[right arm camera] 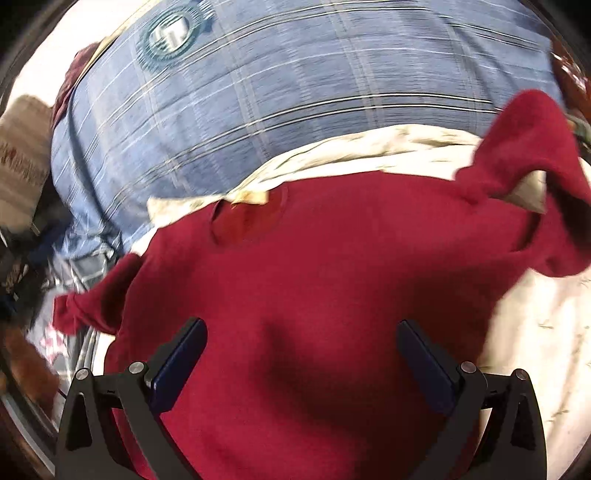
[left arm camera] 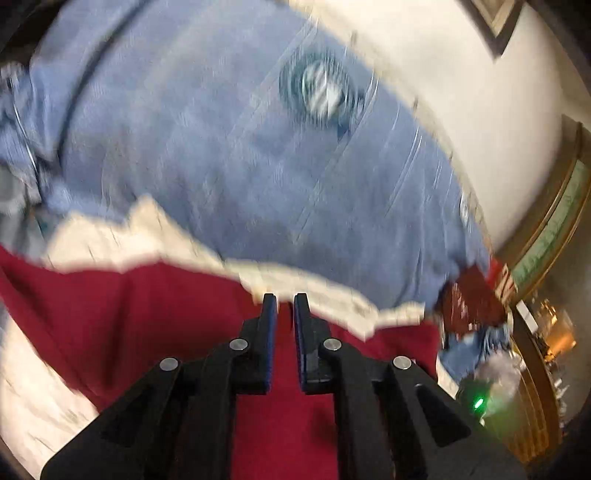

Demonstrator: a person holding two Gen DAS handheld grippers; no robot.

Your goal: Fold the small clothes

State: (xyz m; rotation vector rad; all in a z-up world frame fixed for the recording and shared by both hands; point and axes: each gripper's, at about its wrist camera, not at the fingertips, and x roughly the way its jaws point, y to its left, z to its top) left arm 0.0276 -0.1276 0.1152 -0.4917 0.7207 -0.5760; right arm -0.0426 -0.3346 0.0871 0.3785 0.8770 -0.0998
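Observation:
A small dark red shirt (right arm camera: 314, 266) lies spread on a white surface (right arm camera: 535, 332), its neck opening (right arm camera: 247, 218) toward the far side and one sleeve (right arm camera: 532, 155) folded up at the right. My right gripper (right arm camera: 301, 339) is open, hovering over the shirt's lower middle. In the left wrist view my left gripper (left arm camera: 285, 306) is nearly closed over the red shirt (left arm camera: 147, 314) near its far edge; the narrow gap shows red cloth, but whether it pinches the cloth I cannot tell. The view is blurred.
A large blue plaid garment (right arm camera: 295, 92) with a round green emblem (right arm camera: 170, 33) lies beyond the shirt, also in the left view (left arm camera: 240, 140). Cream cloth (right arm camera: 369, 151) sits between them. Clutter and a framed picture (left arm camera: 546, 229) stand at the right.

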